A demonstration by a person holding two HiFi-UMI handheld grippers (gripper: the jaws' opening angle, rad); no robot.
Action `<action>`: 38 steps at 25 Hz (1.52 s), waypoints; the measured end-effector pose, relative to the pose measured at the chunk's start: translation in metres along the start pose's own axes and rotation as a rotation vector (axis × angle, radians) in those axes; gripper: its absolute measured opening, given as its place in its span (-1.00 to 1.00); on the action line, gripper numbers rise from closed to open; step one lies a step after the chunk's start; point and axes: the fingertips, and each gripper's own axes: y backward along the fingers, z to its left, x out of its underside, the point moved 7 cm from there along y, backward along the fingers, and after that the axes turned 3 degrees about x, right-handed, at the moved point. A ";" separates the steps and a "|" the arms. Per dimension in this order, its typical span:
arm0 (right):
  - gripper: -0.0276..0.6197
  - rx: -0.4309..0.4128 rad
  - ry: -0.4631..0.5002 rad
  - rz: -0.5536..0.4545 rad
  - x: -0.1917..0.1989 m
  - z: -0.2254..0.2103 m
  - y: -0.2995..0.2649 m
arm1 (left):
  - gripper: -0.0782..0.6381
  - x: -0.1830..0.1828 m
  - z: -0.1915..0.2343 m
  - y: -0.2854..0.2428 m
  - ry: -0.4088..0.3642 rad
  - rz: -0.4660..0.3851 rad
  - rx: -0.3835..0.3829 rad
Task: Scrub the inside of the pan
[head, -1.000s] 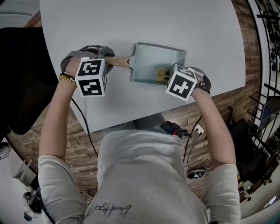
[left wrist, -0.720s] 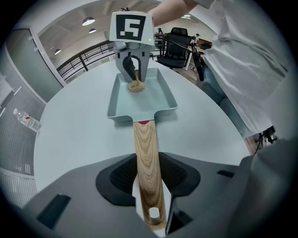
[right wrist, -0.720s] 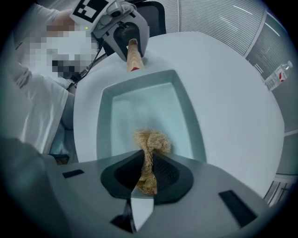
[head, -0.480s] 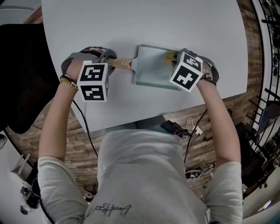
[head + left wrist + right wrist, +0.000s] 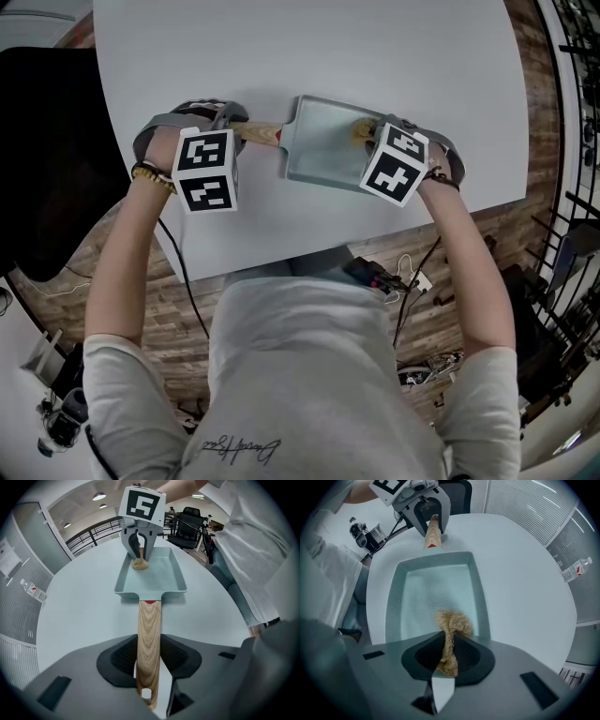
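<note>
Two grips are set: your left gripper (image 5: 149, 660) pinches the light wooden handle (image 5: 149, 623) of the pale grey-green rectangular pan (image 5: 433, 590), which sits on the round white table (image 5: 328, 47). Your right gripper (image 5: 449, 656) points down with its jaws clamped on a tan fibrous scrub pad (image 5: 453, 623), which sits inside the pan near the end wall opposite the handle.

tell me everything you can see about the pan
The pale blue-grey rectangular pan is shallow with sloped walls and lies flat on the white table. Its light wooden handle, red where it joins, is clamped in the left gripper. The right gripper holds a tan fibrous scrubber on its floor by one wall.
</note>
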 end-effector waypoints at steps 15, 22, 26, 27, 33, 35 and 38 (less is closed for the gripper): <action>-0.71 -0.258 -0.074 -0.014 0.004 0.052 -0.009 | -0.37 0.006 0.009 -0.009 0.010 0.004 0.000; -0.71 -0.305 -0.117 -0.040 0.005 0.042 -0.012 | -0.36 0.005 0.011 -0.010 0.006 0.004 0.000; -0.71 -0.288 -0.126 -0.054 0.004 0.041 -0.009 | -0.36 0.005 0.011 -0.011 -0.007 0.008 0.016; -0.71 -0.286 -0.129 -0.054 0.005 0.042 -0.011 | -0.36 0.005 0.012 -0.011 -0.014 0.014 0.020; -0.71 -0.275 -0.150 -0.071 0.005 0.043 -0.013 | -0.35 0.006 0.014 -0.011 -0.015 0.005 0.030; -0.71 -0.270 -0.161 -0.077 0.004 0.046 -0.010 | -0.35 0.007 0.014 -0.013 -0.015 0.005 0.037; -0.71 -0.254 -0.164 -0.081 0.003 0.047 -0.006 | -0.29 0.009 0.014 -0.017 -0.034 0.036 0.061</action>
